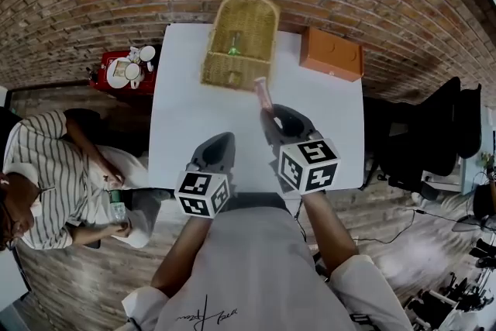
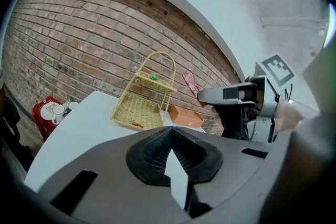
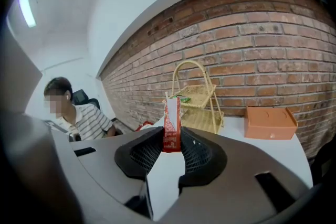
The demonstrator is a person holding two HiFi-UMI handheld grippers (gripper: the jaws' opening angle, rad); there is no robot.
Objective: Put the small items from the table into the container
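clamping a slim red-and-white paper sachet point(image 3: 171, 126) upright between its pads, the right gripper point(image 3: 169, 150) hovers over the white table point(image 1: 186, 128), pointed toward the yellow two-tier wicker basket point(image 1: 263, 12). the left gripper point(image 2: 172, 136) is pressed together on nothing, held low near the table's front edge. a small green item point(image 1: 233, 50) already lies on the basket's upper tier and a small orange-red piece point(image 2: 137, 124) on the lower one. apart from an orange lidded box point(image 1: 332, 53) beside the basket, no loose small items show on the table, so this sachet looks like the last drop left.
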